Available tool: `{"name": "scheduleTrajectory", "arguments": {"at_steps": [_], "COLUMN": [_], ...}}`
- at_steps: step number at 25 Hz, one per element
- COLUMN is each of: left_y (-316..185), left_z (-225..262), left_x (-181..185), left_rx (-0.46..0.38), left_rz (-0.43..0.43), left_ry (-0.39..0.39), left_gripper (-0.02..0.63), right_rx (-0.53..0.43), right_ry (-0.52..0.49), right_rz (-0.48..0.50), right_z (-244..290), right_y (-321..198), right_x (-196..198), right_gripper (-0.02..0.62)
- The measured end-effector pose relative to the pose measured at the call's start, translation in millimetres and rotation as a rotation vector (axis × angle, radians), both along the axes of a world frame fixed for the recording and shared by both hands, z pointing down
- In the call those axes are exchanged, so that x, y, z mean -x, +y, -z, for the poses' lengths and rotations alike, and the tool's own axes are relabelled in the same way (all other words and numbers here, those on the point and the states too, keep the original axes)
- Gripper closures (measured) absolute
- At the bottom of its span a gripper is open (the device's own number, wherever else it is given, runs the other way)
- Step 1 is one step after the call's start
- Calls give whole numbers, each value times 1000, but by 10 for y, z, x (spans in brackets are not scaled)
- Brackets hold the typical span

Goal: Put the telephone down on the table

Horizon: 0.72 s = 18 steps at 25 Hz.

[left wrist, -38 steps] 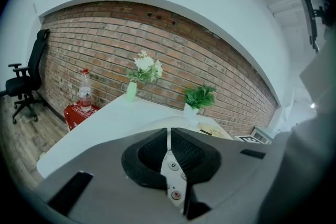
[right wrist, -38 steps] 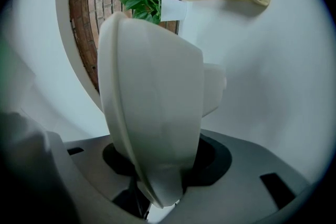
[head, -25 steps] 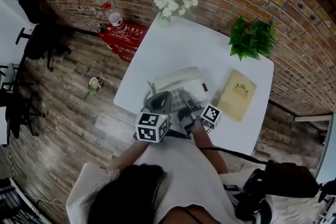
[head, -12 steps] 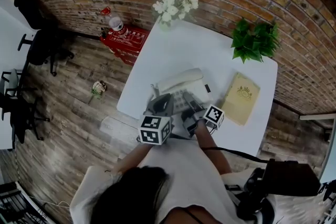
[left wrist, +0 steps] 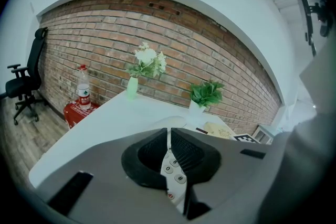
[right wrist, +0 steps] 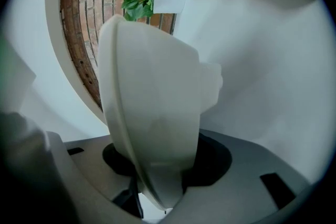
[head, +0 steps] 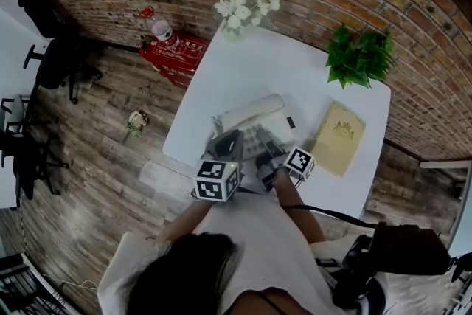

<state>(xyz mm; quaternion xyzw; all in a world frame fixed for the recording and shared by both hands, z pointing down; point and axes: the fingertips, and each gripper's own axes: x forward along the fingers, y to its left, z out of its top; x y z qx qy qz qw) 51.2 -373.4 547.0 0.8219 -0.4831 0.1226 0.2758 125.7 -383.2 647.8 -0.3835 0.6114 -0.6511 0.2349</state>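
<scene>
Change over the last second: basically none. Left gripper (head: 230, 141), telephone (head: 251, 118) and right gripper (head: 267, 156) hold the same spots on the desk (head: 284, 74). Only the head camera nudged, so the whole scene slid a touch. The spread of the right jaws is unchanged too. My read is that the carry is over. The telephone lies low at the near edge, roughly 6 o'clock from the desk centre. What's left is to confirm contact and let go.

Head view, left to right:
- left gripper at 7 o'clock of the telephone, over its near-left corner
- right gripper at 5 o'clock of it
- tan book (head: 338, 136) at 3 o'clock, apart from it

View differences:
- Left gripper view: jaws nearly together, just a slit. The keypad (left wrist: 176, 178) shows through the slit, beneath them. Can't tell whether they pinch anything. The head view doesn't resolve this.
- Right gripper view: rolled sideways, jaws part-way apart and clamped on the telephone's white body. The head view can't show that grip.
- Head view alone gives the telephone's place on the desk.
- No view shows whether its base rests fully on the desk.
</scene>
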Motion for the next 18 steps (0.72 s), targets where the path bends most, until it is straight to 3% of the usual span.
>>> {"name": "scheduleTrajectory", "arguments": {"at_steps": [18], "left_y": [60], "left_z": [27], "left_x": [28], "left_rx": [-21], "left_rz": [18], "left_ry": [5], "left_gripper": [565], "right_rx": [15], "right_ry": [48], "right_rz": [-8], "right_z": [-113], "right_y": [34], "right_x": [-30], "right_gripper": [371]}}
